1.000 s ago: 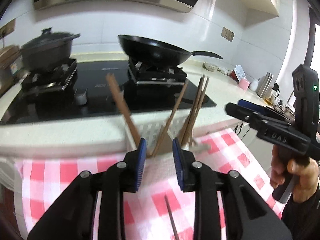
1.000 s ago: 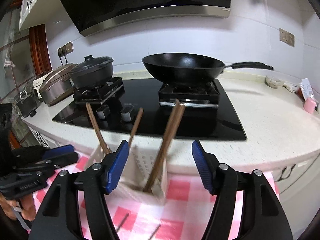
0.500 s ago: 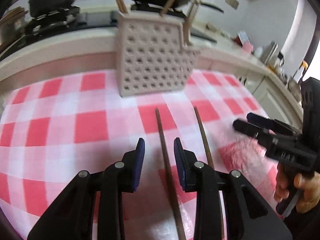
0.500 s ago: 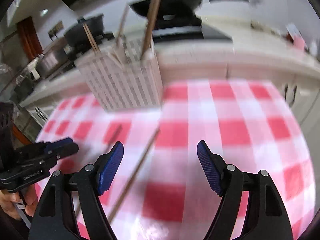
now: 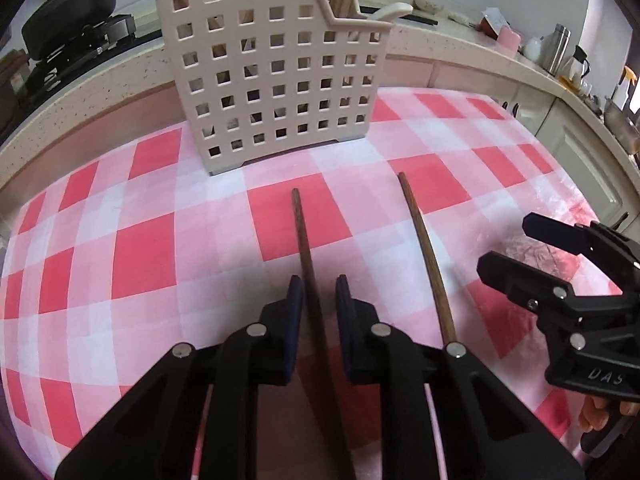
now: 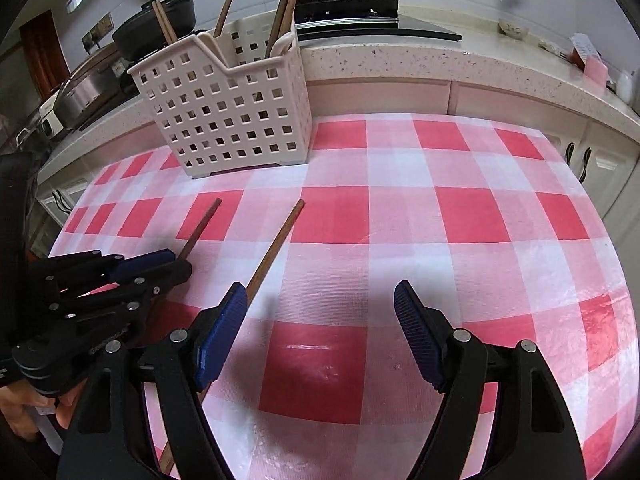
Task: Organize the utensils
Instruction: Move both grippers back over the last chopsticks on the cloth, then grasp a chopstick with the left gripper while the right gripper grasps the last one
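- Left wrist view: my left gripper (image 5: 316, 294) jaws have just been closing around a brown chopstick (image 5: 301, 236) lying on the checked tabletop (image 5: 140, 252); small gaps remain, pads not pressing it.
- Second chopstick (image 5: 424, 248) lies just right of it. Perforated utensil basket (image 5: 272, 76) stands behind, holding more chopsticks.
- "DAS" readable on right gripper (image 5: 508, 246).
- Right wrist view: my right gripper (image 6: 320, 304) jaws wide open, nothing between; second chopstick passes under its left pad.

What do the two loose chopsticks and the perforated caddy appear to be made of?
Chopsticks: probably wood, dark brown with a matte, faintly grained surface. Caddy: looks like moulded plastic, cream, smooth with a slight sheen, uniform square holes and rounded rims.
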`<control>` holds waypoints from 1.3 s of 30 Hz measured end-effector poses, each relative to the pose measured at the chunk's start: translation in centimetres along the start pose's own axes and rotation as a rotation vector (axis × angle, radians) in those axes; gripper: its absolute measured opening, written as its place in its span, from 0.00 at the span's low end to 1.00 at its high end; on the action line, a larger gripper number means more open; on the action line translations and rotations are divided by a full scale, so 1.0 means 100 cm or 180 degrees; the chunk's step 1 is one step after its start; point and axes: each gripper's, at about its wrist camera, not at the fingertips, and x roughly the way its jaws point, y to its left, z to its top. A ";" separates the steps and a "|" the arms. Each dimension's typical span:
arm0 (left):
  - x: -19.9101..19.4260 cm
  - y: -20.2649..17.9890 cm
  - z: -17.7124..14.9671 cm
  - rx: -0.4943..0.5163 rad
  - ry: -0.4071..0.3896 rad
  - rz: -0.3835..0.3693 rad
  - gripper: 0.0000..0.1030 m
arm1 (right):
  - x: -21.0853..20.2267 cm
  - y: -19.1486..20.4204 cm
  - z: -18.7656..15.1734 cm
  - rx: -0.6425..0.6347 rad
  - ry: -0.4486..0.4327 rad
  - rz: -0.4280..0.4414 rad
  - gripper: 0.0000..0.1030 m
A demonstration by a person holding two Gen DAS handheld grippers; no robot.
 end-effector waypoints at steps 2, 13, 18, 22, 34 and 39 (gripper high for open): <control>0.001 0.001 -0.001 0.0017 -0.0006 0.0065 0.10 | 0.003 0.002 0.001 -0.0007 0.0019 0.0000 0.69; -0.011 0.020 -0.014 -0.0184 -0.0025 -0.0044 0.07 | 0.023 0.027 0.000 -0.0155 0.0146 -0.0042 0.69; -0.019 0.037 -0.023 -0.0332 -0.0037 0.0005 0.07 | 0.028 0.037 0.002 -0.0278 0.0156 -0.0237 0.62; -0.026 0.050 -0.027 -0.0429 -0.0071 0.0010 0.07 | 0.029 0.042 0.001 -0.0343 0.0144 -0.0270 0.52; -0.032 0.059 -0.029 -0.0497 -0.0117 -0.0017 0.07 | 0.028 0.058 -0.001 -0.0525 0.0132 -0.0143 0.19; -0.033 0.060 -0.030 -0.0513 -0.0126 -0.0027 0.07 | 0.027 0.055 -0.001 -0.0534 0.0125 -0.0091 0.13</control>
